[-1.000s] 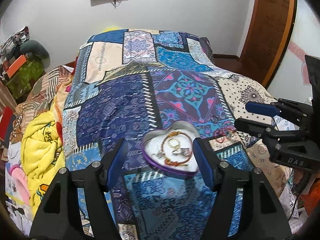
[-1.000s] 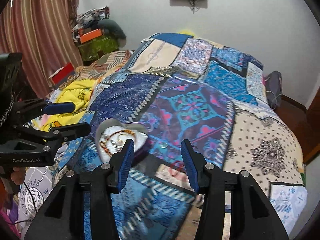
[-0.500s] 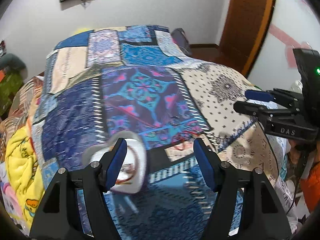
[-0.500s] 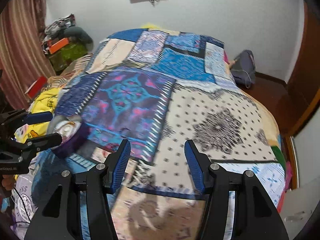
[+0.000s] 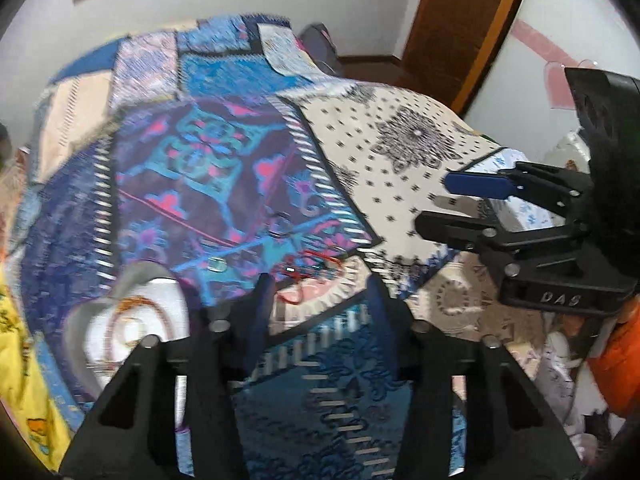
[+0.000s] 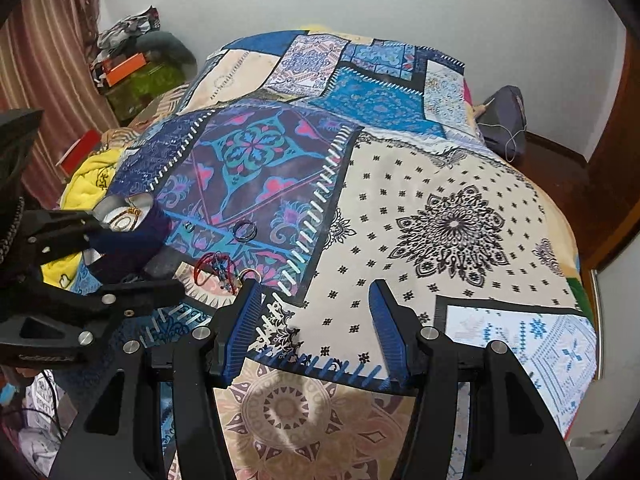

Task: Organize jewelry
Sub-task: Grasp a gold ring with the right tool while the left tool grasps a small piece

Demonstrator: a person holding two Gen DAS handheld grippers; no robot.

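A heart-shaped tin with a white lining and purple wall holds several pieces of jewelry; it sits on the patchwork bedspread and also shows in the right wrist view. Loose on the bedspread lie a red cord bracelet, a dark ring and a small clear piece. My left gripper is open and empty, just short of the red bracelet, the tin to its left. My right gripper is open and empty over the white patterned patch, right of the bracelet.
The bed fills both views. A yellow blanket and piled clothes lie at its left side. A grey bag sits on the floor by the wooden door. Striped curtains hang at the left.
Both grippers have swung to the right. The tin has shifted from between the left fingers to the left edge of that view, and the red bracelet now lies ahead of the left gripper.
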